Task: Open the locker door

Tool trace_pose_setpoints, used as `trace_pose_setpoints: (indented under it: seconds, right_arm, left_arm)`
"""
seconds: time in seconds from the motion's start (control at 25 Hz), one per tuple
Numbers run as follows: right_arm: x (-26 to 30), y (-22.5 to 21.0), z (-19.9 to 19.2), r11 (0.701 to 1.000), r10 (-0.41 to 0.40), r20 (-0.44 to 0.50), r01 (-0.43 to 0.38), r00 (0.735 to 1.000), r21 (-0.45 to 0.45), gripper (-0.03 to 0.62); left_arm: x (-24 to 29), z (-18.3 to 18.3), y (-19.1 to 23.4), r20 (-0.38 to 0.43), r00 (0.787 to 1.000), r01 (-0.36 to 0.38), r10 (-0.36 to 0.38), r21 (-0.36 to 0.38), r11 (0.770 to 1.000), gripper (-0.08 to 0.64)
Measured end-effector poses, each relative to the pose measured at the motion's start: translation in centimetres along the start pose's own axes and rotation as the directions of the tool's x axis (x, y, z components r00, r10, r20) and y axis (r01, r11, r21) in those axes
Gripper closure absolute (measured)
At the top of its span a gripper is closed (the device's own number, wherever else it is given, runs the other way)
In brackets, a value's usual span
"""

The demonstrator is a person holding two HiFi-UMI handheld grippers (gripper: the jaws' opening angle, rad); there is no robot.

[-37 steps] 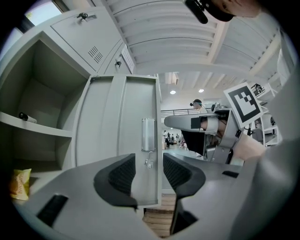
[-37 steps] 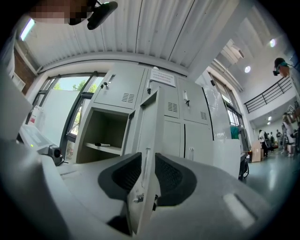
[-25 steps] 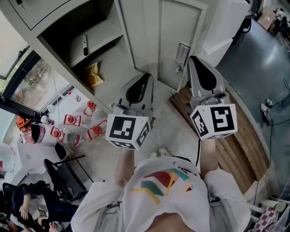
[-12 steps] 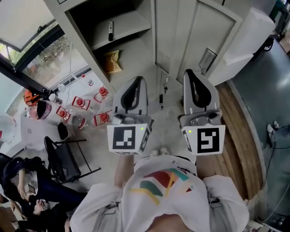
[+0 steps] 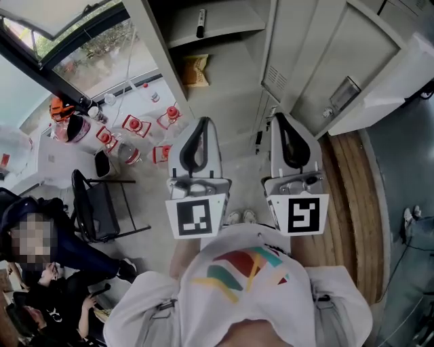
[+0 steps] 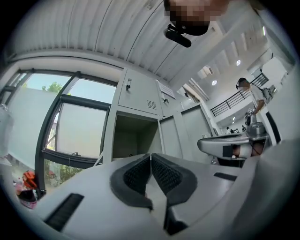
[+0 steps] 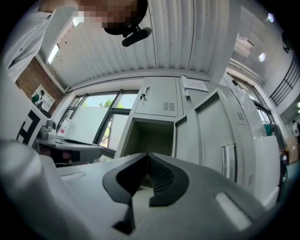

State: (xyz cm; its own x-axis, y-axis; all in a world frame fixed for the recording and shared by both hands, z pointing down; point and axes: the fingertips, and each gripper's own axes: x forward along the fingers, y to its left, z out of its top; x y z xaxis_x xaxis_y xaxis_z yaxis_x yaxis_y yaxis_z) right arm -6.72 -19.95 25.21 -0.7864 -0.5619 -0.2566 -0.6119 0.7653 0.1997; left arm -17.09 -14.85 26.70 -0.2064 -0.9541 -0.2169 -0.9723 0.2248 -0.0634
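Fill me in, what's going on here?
A person stands facing a row of grey lockers with a gripper in each hand. The left gripper and right gripper are both shut and empty, held side by side short of the lockers and touching nothing. One locker is already open, its door swung aside. Inside, a dark pen-like thing lies on the shelf, with a yellowish snack bag below.
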Motion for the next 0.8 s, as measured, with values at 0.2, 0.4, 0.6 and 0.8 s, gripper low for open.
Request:
trace_pose_setpoints:
  seconds: [0.2,0.4,0.6,0.8]
  right_arm:
    - [0.6,1.7,-1.0,0.998,0.052,-0.019,-0.052,0.998,0.036,0.588]
    - [1.0,2.9,-1.6,0.995,0.095,-0.029,-0.094,0.995,0.032,0.588]
    - [1.3,3.1,-2.0,0.994,0.108,-0.048,-0.106,0.993,0.037,0.588]
    - [1.3,3.6,-2.0,0.992,0.123,-0.052,-0.121,0.991,0.044,0.588]
  left_arm:
    - [-0.5,0.3,0.6,0.014,0.999,-0.038,0.038,0.015,0.999,0.538]
    - [-0.9,-0.1,1.2,0.002,0.998,-0.063,0.063,0.023,0.998,0.538]
    - [-1.0,0.3,1.5,0.014,0.997,-0.082,0.082,0.031,0.996,0.538]
    - [-1.4,0.3,1.9,0.008,0.995,-0.101,0.101,0.031,0.994,0.538]
